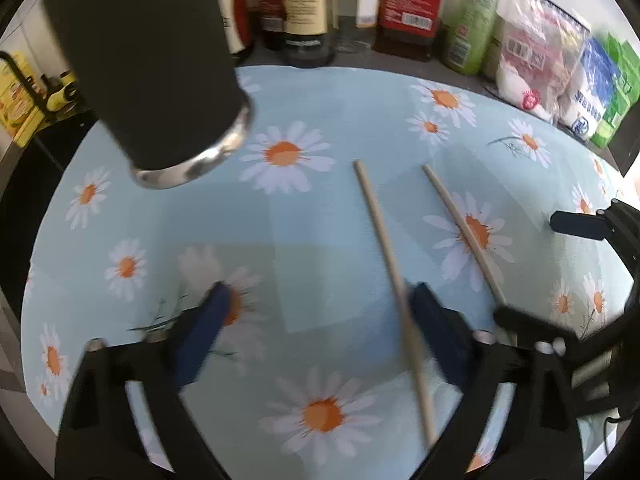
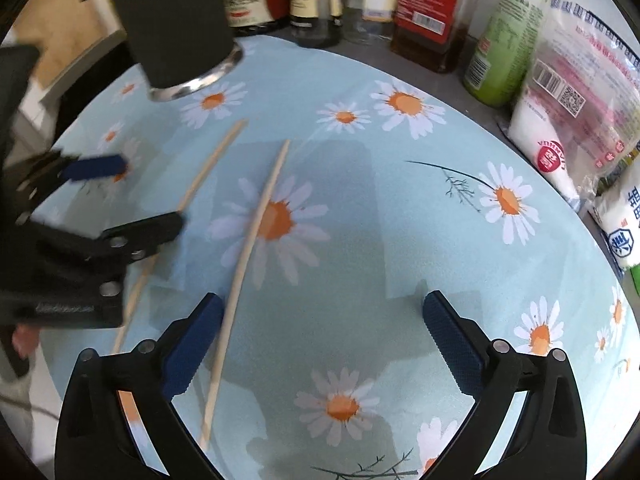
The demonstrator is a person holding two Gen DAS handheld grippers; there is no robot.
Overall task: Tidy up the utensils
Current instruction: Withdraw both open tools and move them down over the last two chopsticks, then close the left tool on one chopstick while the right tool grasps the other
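Left gripper (image 1: pixel 316 332) first: jaws apart over the daisy cloth (image 1: pixel 320 128), and one chopstick (image 1: pixel 390 276) runs up between them, hard against the inner face of the right-hand finger (image 1: pixel 436 336). The other pad stands well clear of the stick, so nothing is pinched. That is what the left camera alone gives; from the right camera the same gripper (image 2: pixel 132 196) comes in side-on at the left edge and hides the middle of that chopstick (image 2: pixel 212 160).

Right gripper (image 2: pixel 324 332): jaws as wide as they go, nothing between the pads. The second chopstick (image 2: pixel 256 248) lies on the cloth (image 2: pixel 400 240) just beside its left finger (image 2: pixel 192 344), passing outside it (whether it brushes the pad, I cannot tell). In the left view only this gripper's (image 1: pixel 536 268) two fingertips poke in at the right edge, one covering the near end of that chopstick (image 1: pixel 464 232).

Count: two chopsticks, both flat on the cloth, side by side but apart, far tips pointing away from the cameras.

Further out, a dark cup (image 1: pixel 148 64) with a shiny rim stands at the far left of the cloth, looming large in the left view, smaller (image 2: pixel 176 24) in the right. Beyond the cloth's far edge, a row of bottles (image 1: pixel 300 0) along the back; at the far right, plastic bags (image 2: pixel 576 92) of white stuff.
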